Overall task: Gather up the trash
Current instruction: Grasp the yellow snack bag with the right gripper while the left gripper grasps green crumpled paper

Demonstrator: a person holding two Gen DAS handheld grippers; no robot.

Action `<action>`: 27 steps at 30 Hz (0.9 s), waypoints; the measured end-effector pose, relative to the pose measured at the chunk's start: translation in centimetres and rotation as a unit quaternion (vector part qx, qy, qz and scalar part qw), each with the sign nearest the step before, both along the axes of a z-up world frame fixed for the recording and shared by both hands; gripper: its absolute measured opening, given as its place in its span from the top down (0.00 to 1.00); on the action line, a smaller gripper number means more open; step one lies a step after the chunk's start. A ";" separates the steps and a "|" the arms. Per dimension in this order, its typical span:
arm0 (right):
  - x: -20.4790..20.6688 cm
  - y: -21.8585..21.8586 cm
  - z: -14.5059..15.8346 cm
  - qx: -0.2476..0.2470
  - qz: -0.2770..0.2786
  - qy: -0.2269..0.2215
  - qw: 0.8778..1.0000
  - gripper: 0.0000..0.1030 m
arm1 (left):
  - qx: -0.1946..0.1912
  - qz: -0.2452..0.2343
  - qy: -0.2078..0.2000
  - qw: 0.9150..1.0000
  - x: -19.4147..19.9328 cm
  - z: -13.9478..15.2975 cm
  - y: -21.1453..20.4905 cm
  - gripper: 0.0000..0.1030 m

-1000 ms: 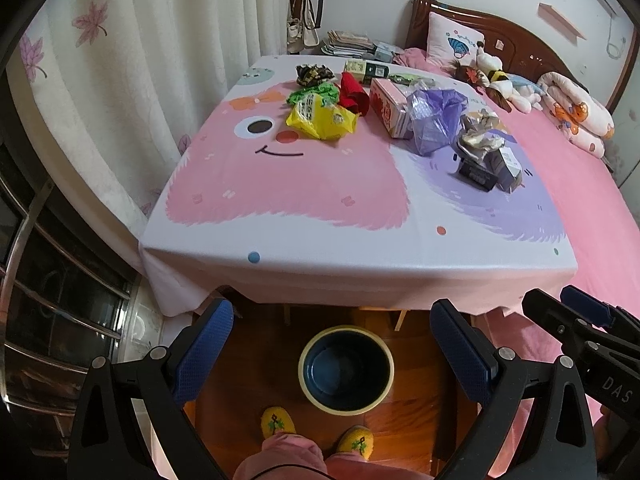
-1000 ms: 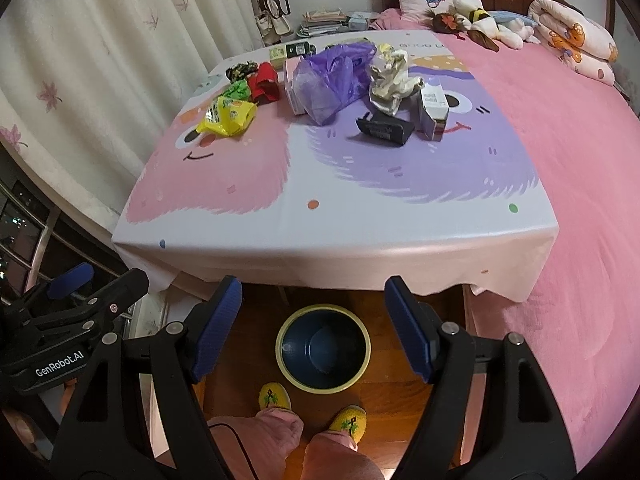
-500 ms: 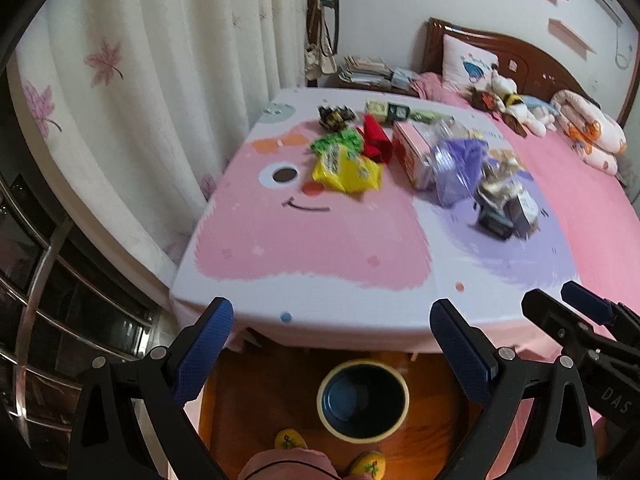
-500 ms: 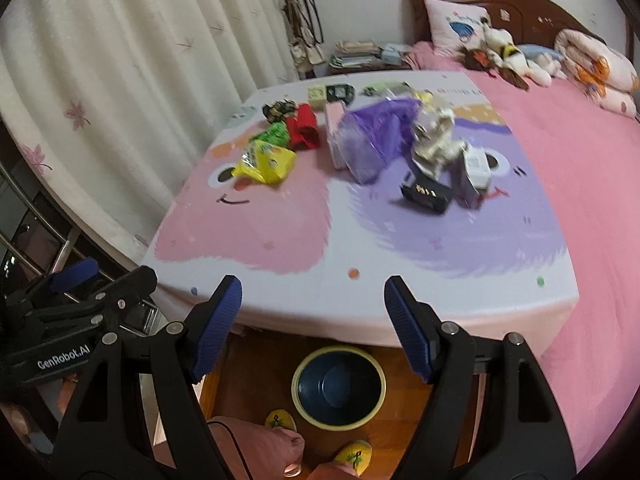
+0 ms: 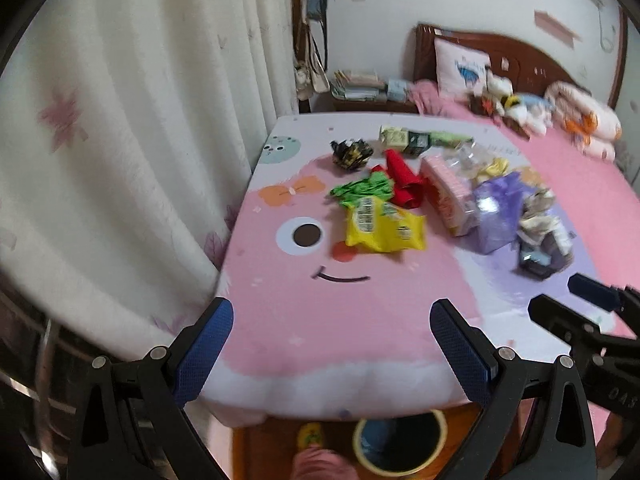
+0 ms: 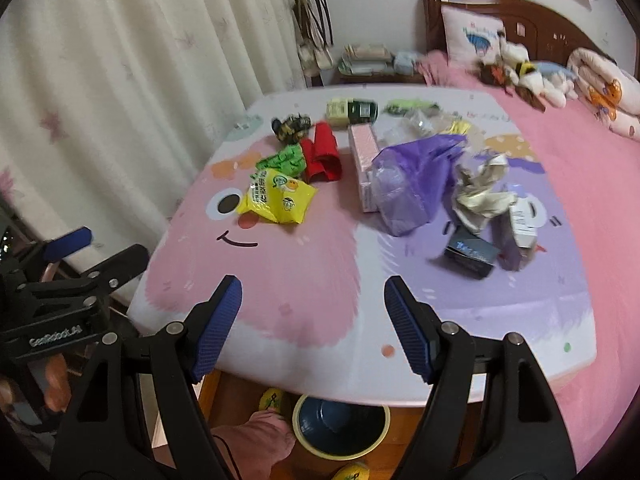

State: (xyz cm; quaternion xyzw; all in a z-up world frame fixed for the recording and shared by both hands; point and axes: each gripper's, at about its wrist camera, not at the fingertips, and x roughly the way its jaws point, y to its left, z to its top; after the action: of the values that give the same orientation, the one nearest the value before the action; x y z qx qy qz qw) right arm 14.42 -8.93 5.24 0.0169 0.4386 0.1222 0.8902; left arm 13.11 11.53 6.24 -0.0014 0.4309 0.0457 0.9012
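Trash lies across the far half of a table with a pink and purple cartoon cloth (image 5: 320,320) (image 6: 304,264): a yellow snack bag (image 5: 380,228) (image 6: 276,198), a green wrapper (image 5: 360,189) (image 6: 282,160), a red wrapper (image 5: 404,178) (image 6: 322,154), a pink box (image 5: 448,196) (image 6: 362,148), a purple plastic bag (image 5: 496,210) (image 6: 412,176), crumpled paper (image 6: 480,196) and a dark box (image 6: 470,256). A blue bin with a yellow rim (image 5: 400,444) (image 6: 340,428) stands on the floor below the near edge. My left gripper (image 5: 332,344) and right gripper (image 6: 314,320) hang open over the near edge, holding nothing.
White curtains (image 5: 140,140) hang along the left. A bed with a pink cover (image 6: 580,168), pillow and soft toys lies to the right and behind. The person's pink-trousered legs and yellow slippers (image 6: 272,400) stand beside the bin. The near part of the cloth is bare.
Both grippers have risen and tilted forward, from looking down at the bin and floor to looking across the table at the trash. Their jaws stay open.
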 end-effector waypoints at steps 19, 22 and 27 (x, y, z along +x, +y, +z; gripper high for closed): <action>18.0 2.8 -12.1 0.190 -0.159 0.171 0.954 0.38 | -0.027 -0.114 0.078 0.990 18.1 -5.4 8.2 0.03; 18.4 3.4 -12.9 0.197 -0.157 0.172 0.952 0.51 | -0.031 -0.136 0.079 0.987 20.2 -5.1 7.6 0.03; 18.1 3.3 -13.6 0.226 -0.160 0.174 0.945 0.84 | -0.036 -0.170 0.081 0.981 23.4 -5.2 6.5 0.03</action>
State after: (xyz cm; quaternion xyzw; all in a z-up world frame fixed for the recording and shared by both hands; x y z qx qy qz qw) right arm 32.51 -5.60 -8.40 0.3089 0.5391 0.0691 0.7805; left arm 36.47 18.01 1.05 0.0430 0.4978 -0.1235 0.8573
